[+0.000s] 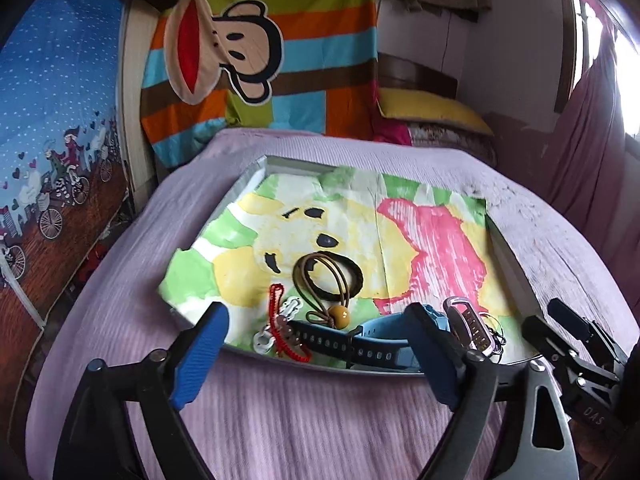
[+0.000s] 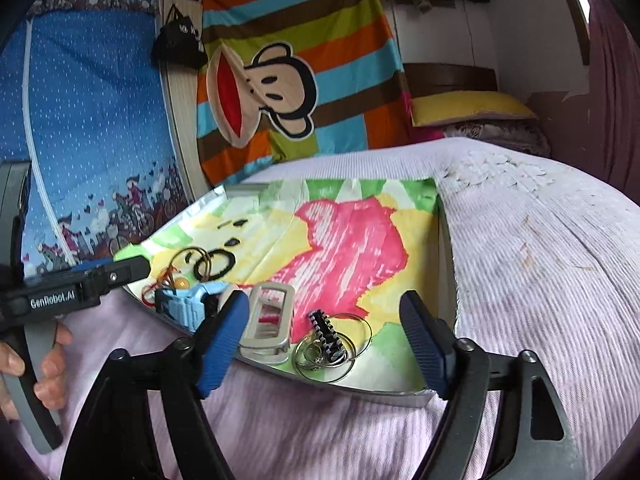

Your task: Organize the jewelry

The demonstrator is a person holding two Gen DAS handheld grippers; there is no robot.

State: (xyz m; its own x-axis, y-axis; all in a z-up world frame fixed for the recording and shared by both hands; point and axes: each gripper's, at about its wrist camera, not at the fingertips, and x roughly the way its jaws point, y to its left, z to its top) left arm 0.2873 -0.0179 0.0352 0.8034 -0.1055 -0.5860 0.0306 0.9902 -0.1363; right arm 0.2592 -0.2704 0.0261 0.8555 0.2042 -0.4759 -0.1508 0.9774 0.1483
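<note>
- Hovering over the near edge of the tray (image 1: 256, 172), both grippers empty; sorting looks not yet started.
- Left gripper (image 1: 316, 344): jaws spread wide, nothing between them, blue pads either side of the watch cluster, above the purple bedspread (image 1: 280, 420).
- Right gripper (image 2: 324, 332): jaws also wide, holding nothing, framing the near right corner of the tray.
- Person's hand (image 2: 44, 364) seen in the right wrist view, wrapped on the left tool's handle.
- Jewelry all bunched at the tray's near edge, on the painted paper liner (image 1: 440, 240):
  - blue watch (image 1: 360, 340) lying flat along the near rim
  - red coiled cord (image 1: 276, 320) and white clasp piece (image 1: 262, 342), touching the watch strap's left end
  - brown cord with amber bead (image 1: 338, 314), looped over a dark bangle (image 1: 352, 276)
  - silver rectangular case (image 2: 268, 320), just beside the watch
  - dark charm on wire rings (image 2: 332, 344), just right of the case
- Far half of the tray bare; no separate groups, no compartments visible.
- Judgement: near zero progress. Everything left: pick each piece, spread or group them.
- Likely first target for the right: case or ring cluster; cannot tell which.
- Risk: cords and strap overlap, may drag together.
</note>
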